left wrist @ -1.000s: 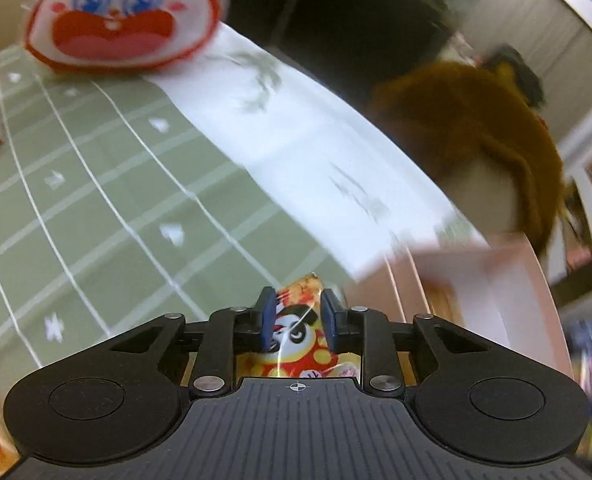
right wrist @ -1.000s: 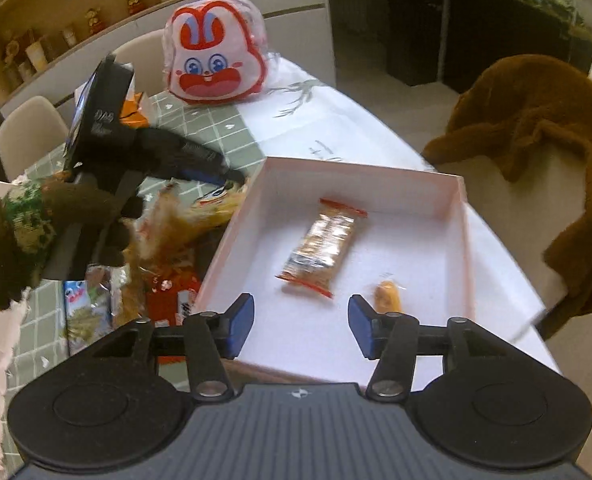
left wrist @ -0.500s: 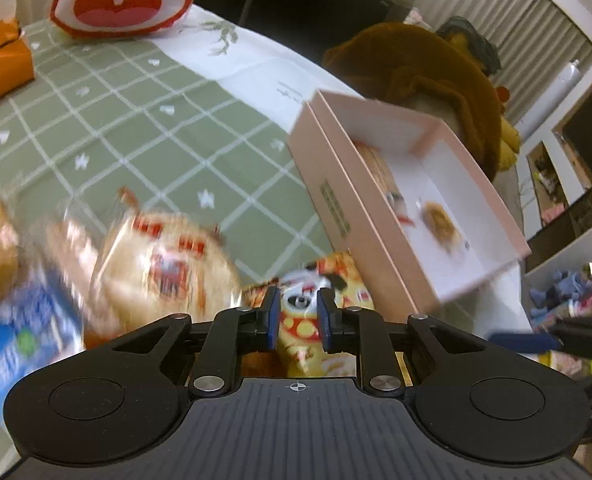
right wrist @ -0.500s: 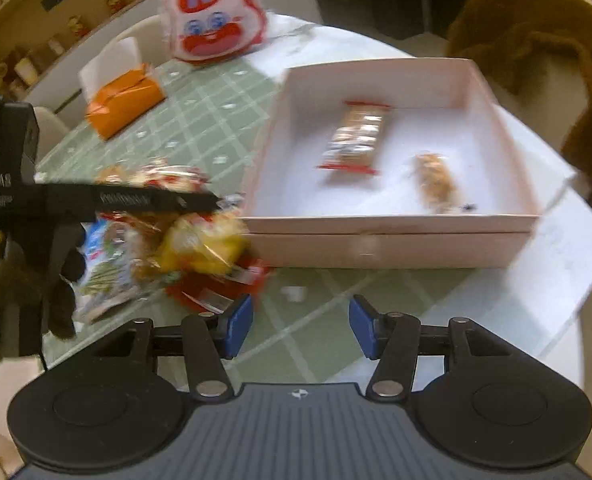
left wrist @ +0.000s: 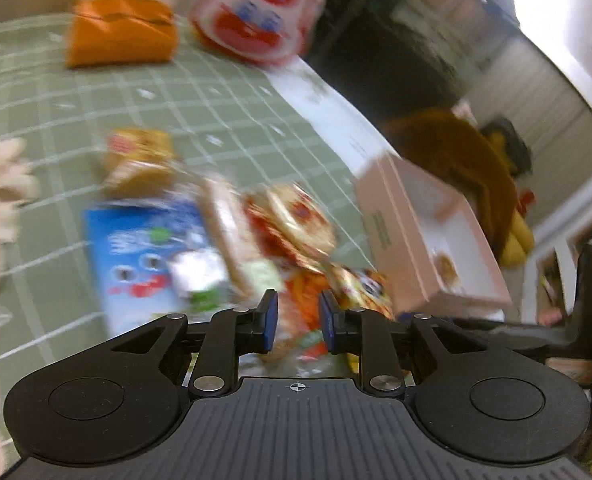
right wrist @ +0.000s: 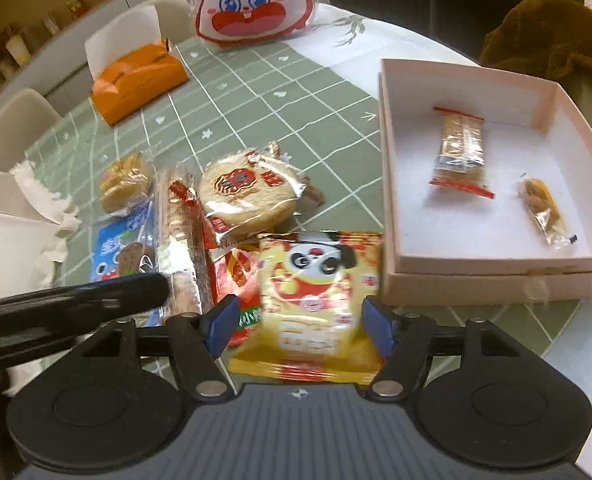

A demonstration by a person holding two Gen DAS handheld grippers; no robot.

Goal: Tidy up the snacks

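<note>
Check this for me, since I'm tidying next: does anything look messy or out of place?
Yes. Most snacks lie in a loose overlapping heap on the green cloth, left of the pink box. The box holds only two wrapped snacks. Nothing looks spilled or torn.

A: What's sitting inside the pink box (right wrist: 388, 128) at right?

B: Two wrapped snacks are lying in it: one red-edged bar (right wrist: 460, 151) and one small amber piece (right wrist: 544, 208).

A: And left of it?

B: Six packets are lying piled at centre-left. One orange pouch (right wrist: 137, 82) and one rabbit bag (right wrist: 253, 2) are standing in the upper half.
</note>
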